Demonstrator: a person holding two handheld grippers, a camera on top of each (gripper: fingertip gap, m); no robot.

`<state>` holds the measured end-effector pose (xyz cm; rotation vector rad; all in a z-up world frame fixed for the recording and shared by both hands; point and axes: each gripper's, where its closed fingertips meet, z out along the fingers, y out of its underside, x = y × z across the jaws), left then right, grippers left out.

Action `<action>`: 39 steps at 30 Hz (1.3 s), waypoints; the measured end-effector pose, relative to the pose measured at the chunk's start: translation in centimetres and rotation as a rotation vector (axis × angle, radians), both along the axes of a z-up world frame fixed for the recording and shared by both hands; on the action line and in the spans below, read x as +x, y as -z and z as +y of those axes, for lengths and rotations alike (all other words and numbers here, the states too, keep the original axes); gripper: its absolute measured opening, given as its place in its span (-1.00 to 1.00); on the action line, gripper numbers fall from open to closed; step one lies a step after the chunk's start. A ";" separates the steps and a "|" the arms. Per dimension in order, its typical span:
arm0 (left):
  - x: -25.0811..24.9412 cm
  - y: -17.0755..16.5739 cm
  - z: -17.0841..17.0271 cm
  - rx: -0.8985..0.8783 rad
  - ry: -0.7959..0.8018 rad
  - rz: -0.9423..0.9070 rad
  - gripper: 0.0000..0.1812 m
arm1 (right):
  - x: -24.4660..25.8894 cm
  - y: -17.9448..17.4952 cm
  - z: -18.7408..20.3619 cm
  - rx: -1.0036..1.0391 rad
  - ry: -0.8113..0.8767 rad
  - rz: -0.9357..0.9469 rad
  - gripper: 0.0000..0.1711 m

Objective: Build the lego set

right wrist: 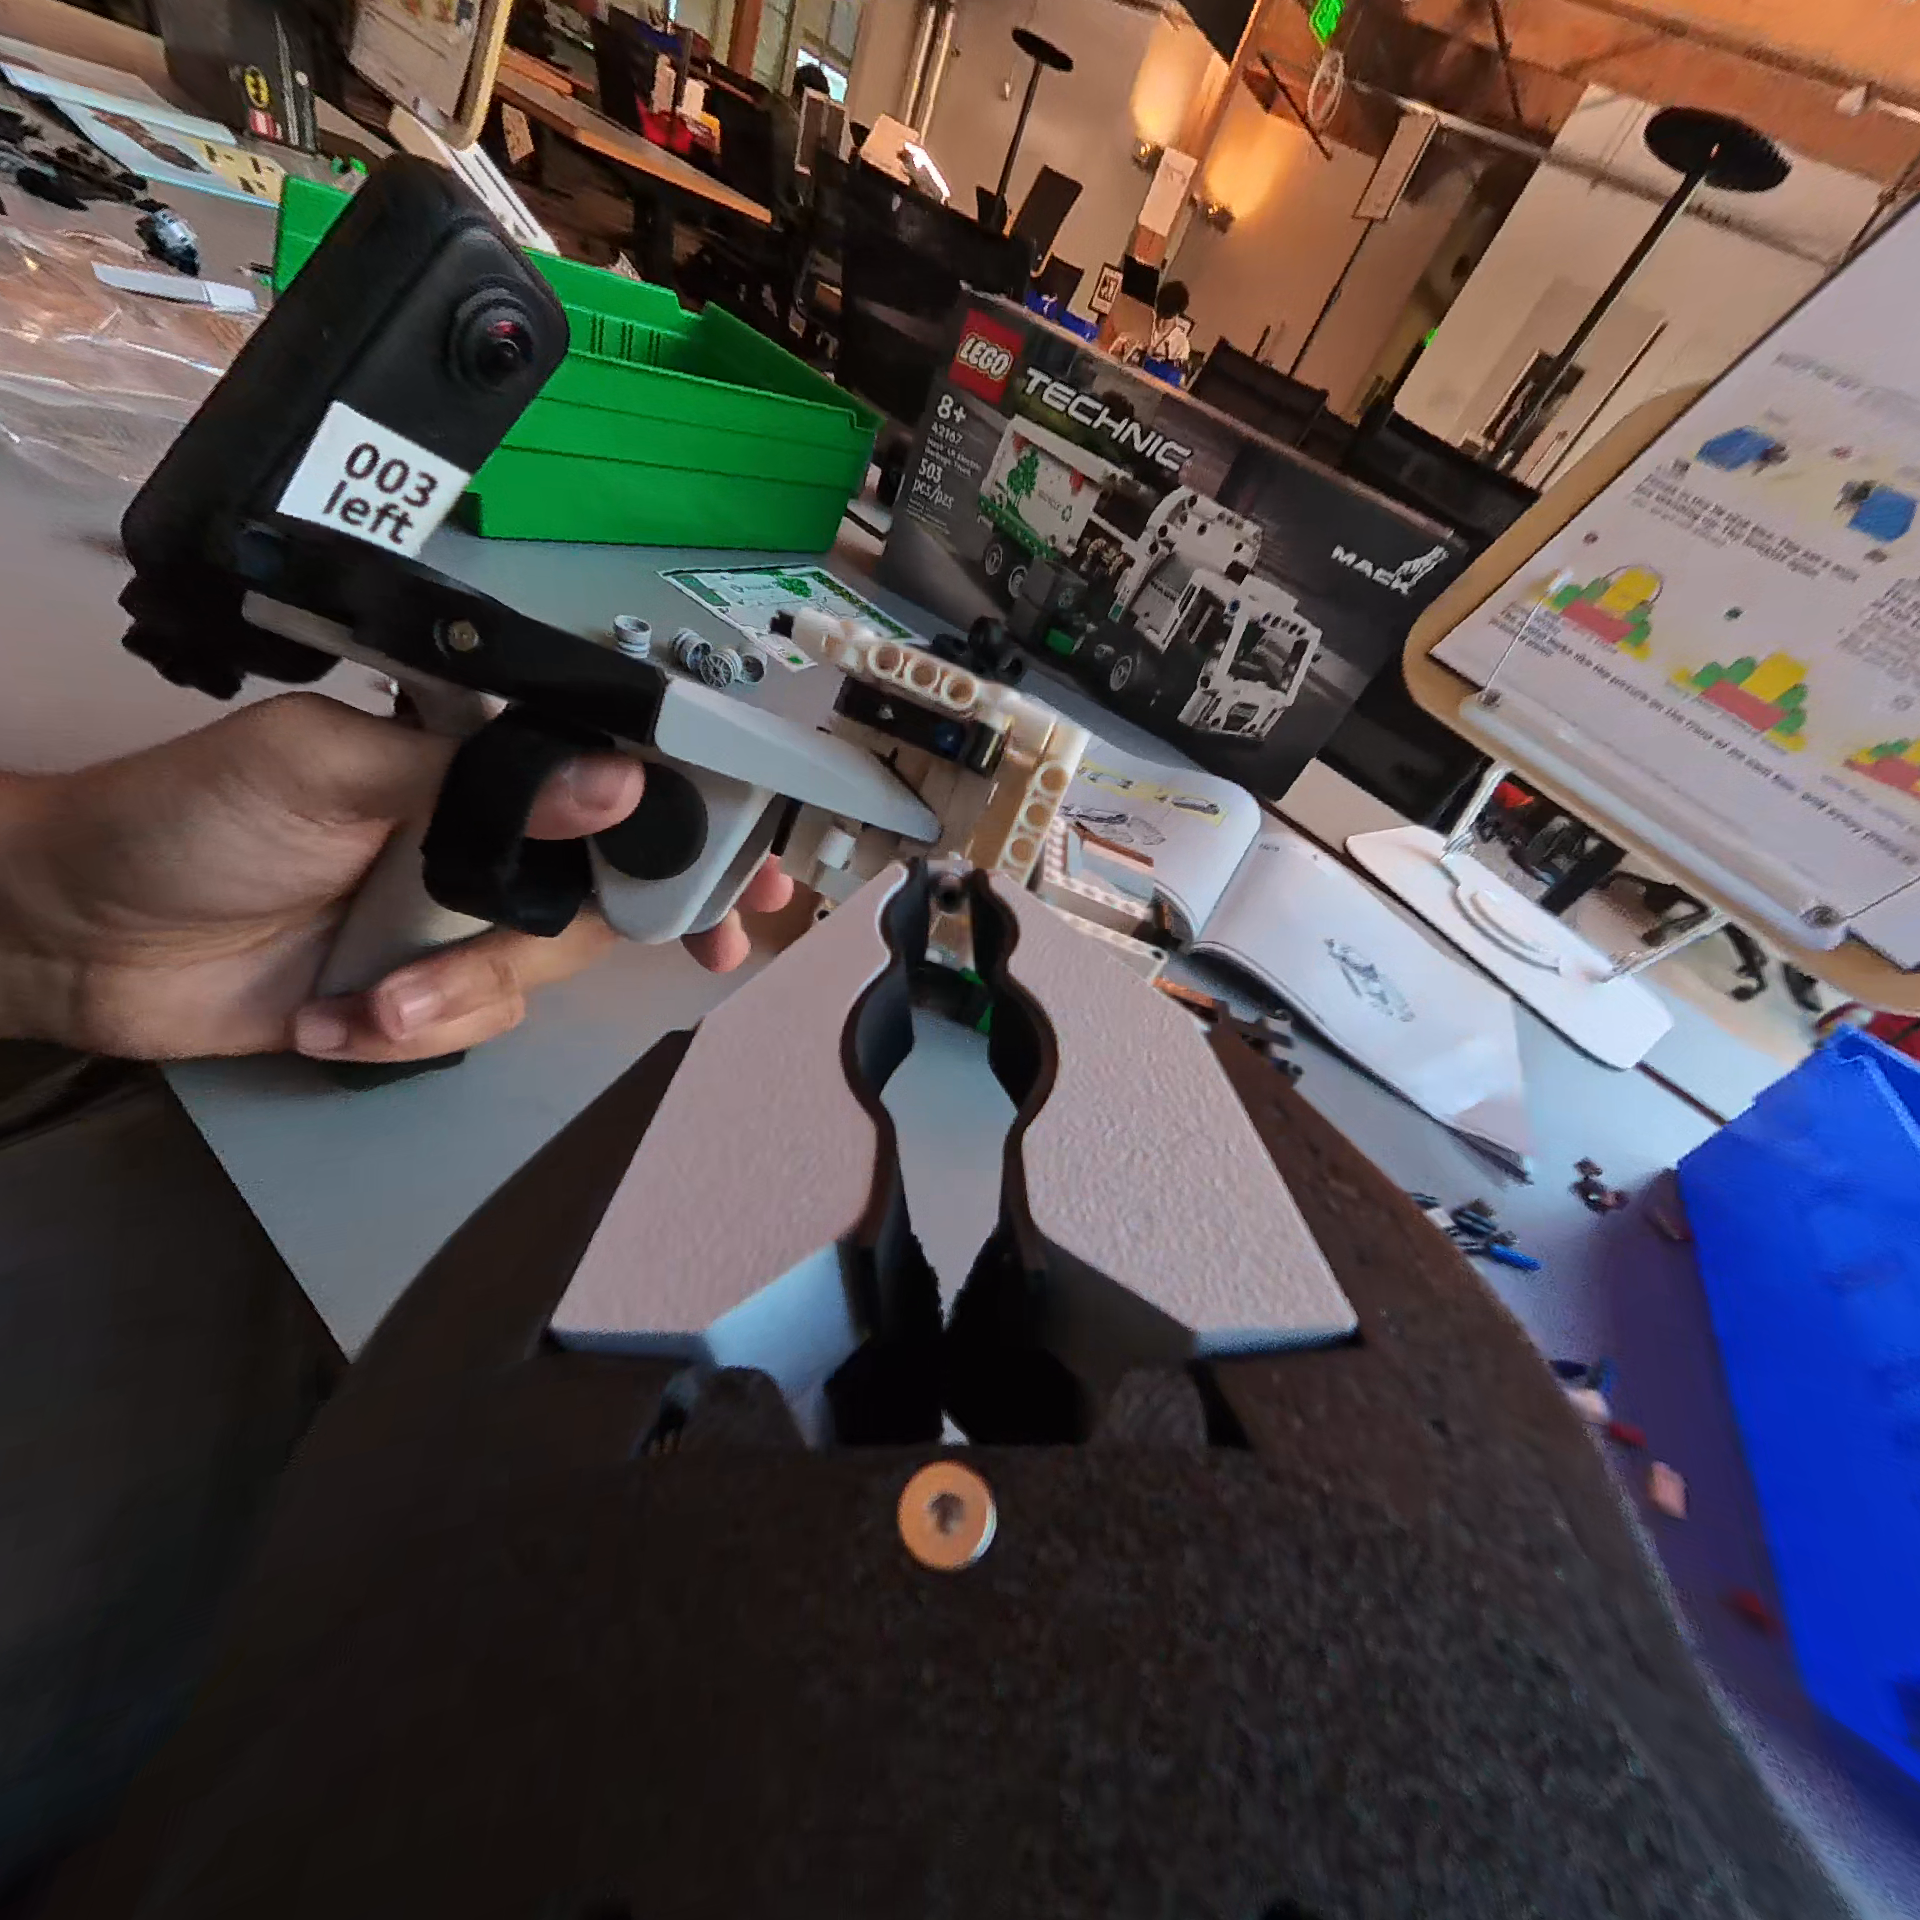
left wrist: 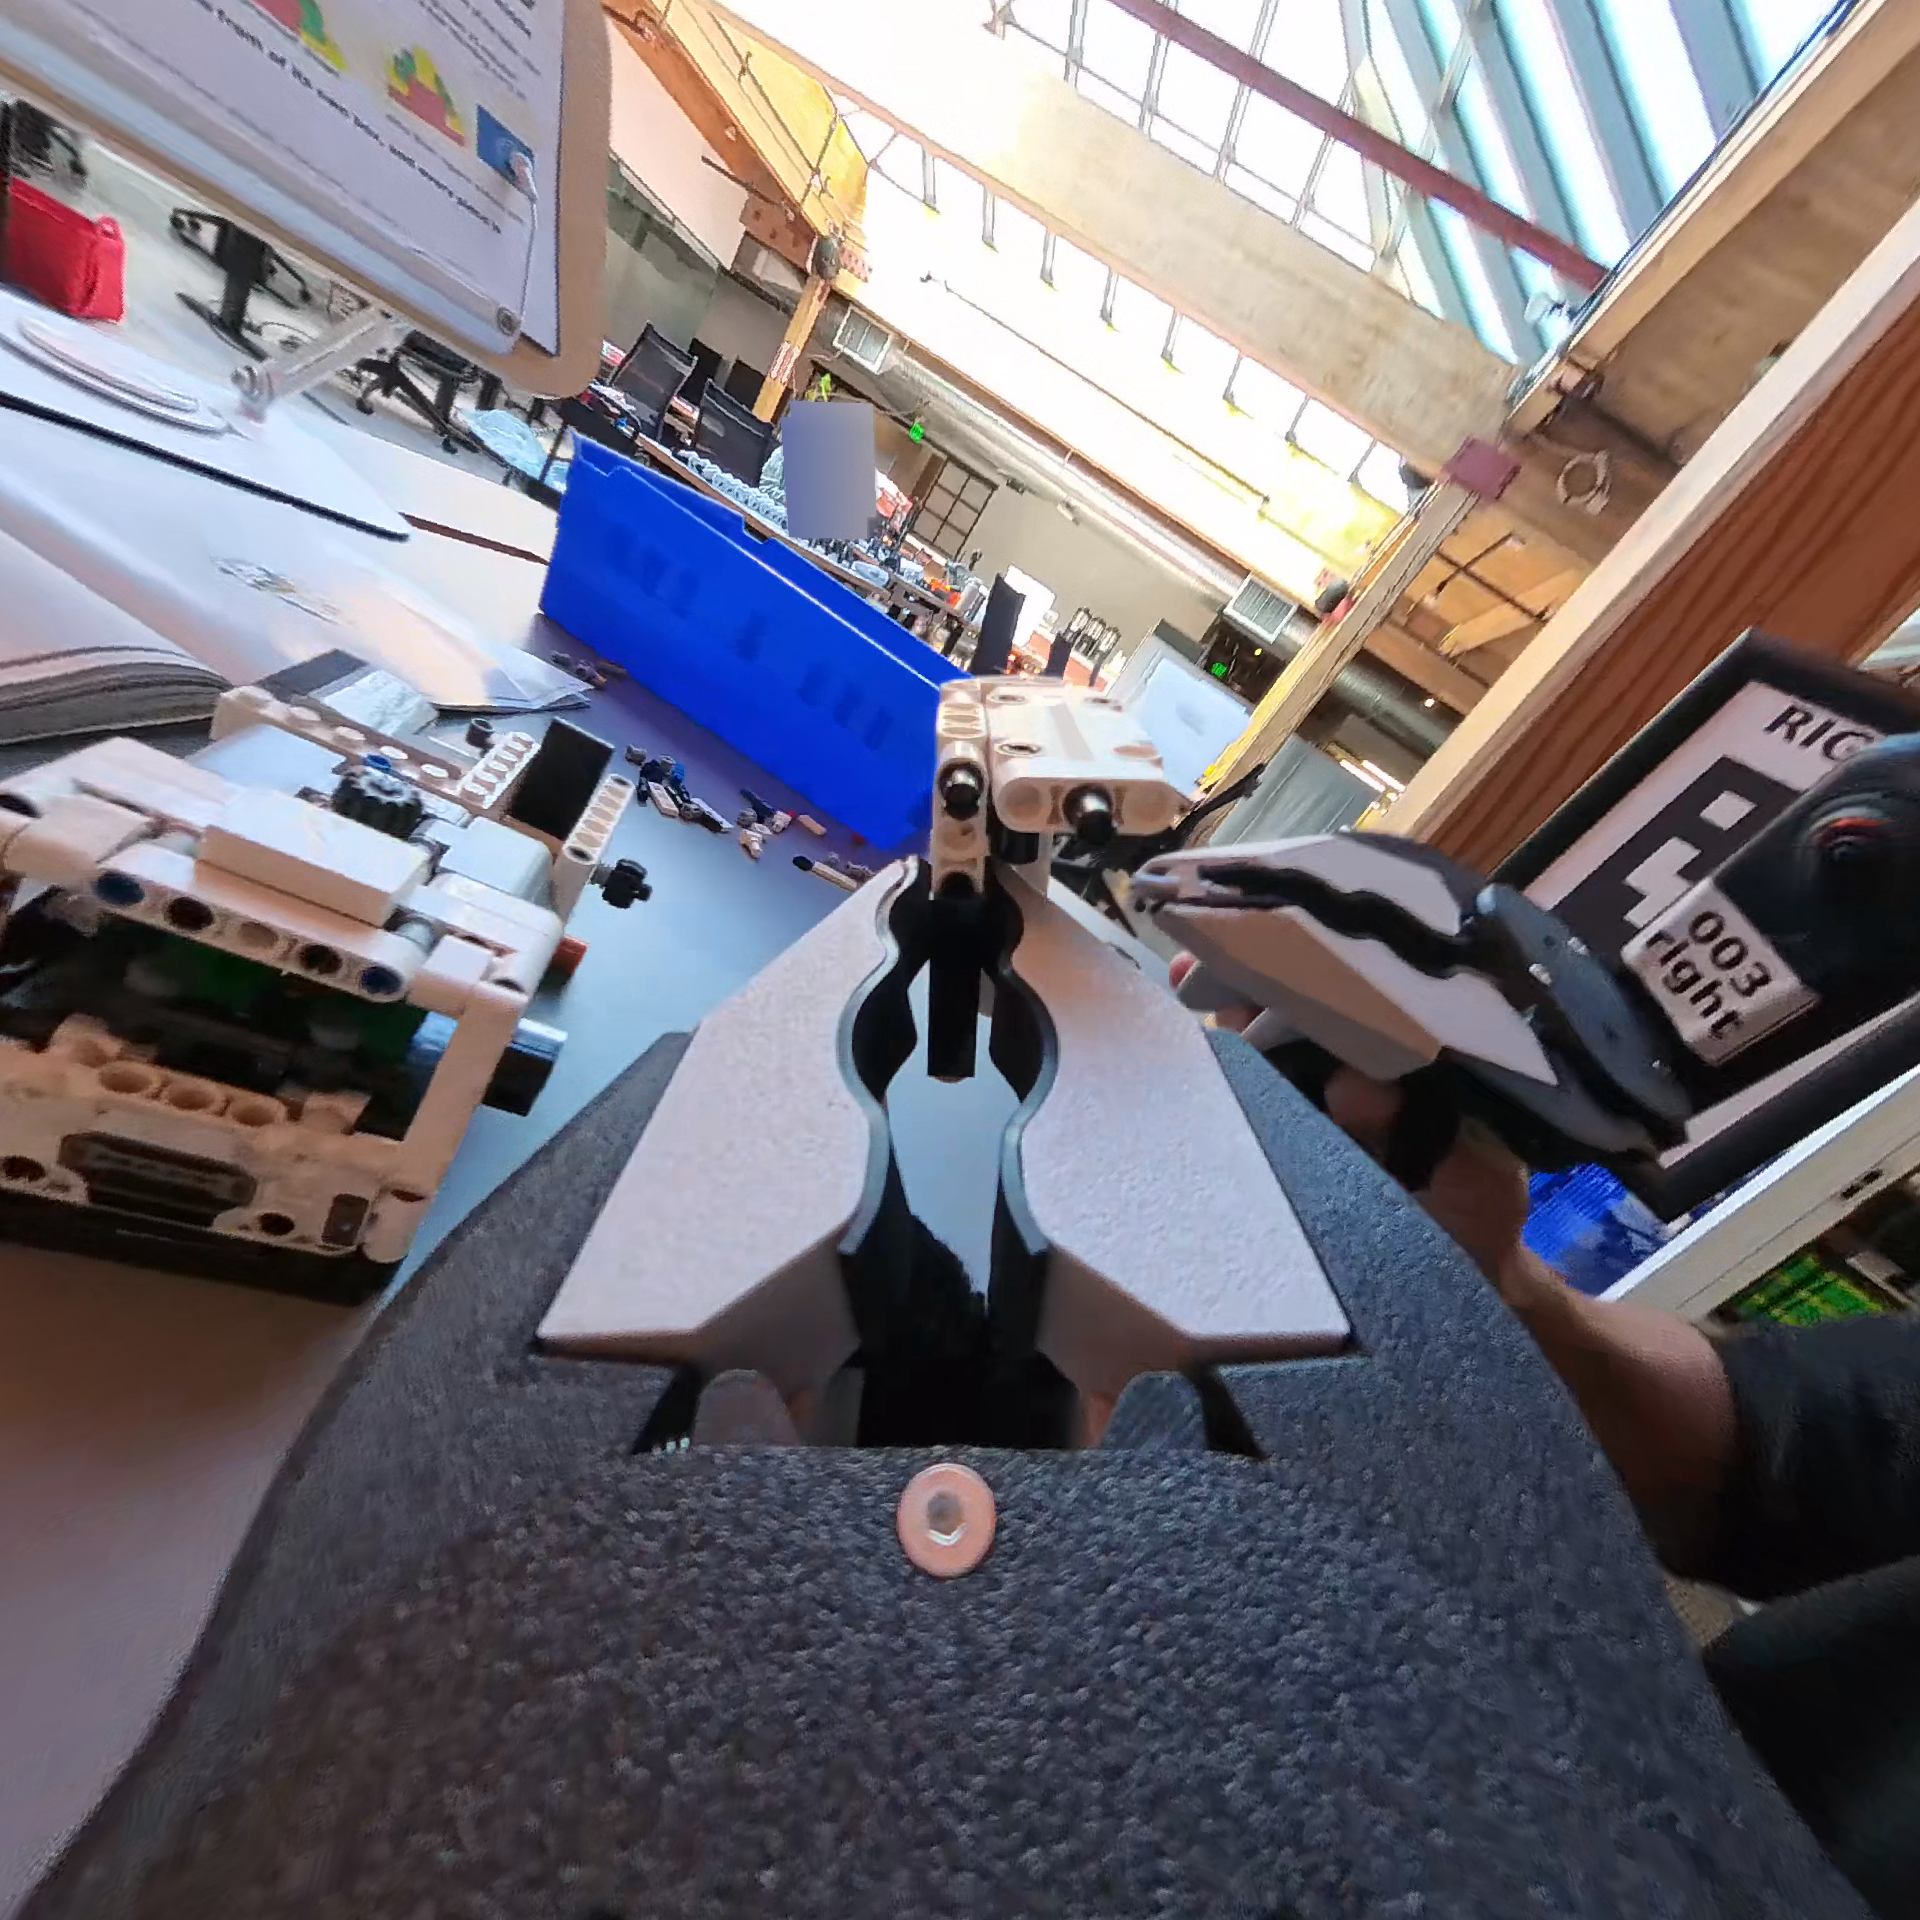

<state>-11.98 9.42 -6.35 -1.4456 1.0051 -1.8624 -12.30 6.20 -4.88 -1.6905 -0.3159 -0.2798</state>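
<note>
My left gripper point(left wrist: 956, 896) is shut on a small white sub-assembly point(left wrist: 1039, 764) with black pins and a black axle hanging between the fingers. It holds it in the air above the table. My right gripper point(right wrist: 948, 896) is shut on a small grey pin point(right wrist: 948, 889), its tips just right of the sub-assembly. The right gripper also shows in the left wrist view point(left wrist: 1138, 888). In the right wrist view the left gripper point(right wrist: 920, 821) holds the sub-assembly point(right wrist: 935, 686) just beyond my right fingertips. The partly built white truck point(left wrist: 239, 987) stands on the table at the left.
A blue bin point(left wrist: 727, 644) lies behind loose small parts point(left wrist: 707, 810). A green bin point(right wrist: 665, 416), the set's box point(right wrist: 1143, 540), an open instruction booklet point(right wrist: 1299, 935) and a picture board on a stand point(right wrist: 1714, 571) ring the work area. A hand point(right wrist: 208, 883) holds the left gripper. There is about 4 centimeters between the tips of the two grippers.
</note>
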 end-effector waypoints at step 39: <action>-0.4 0.3 -0.2 -0.046 0.021 0.008 -0.93 | -0.8 2.7 2.5 -0.123 0.122 -0.254 -0.92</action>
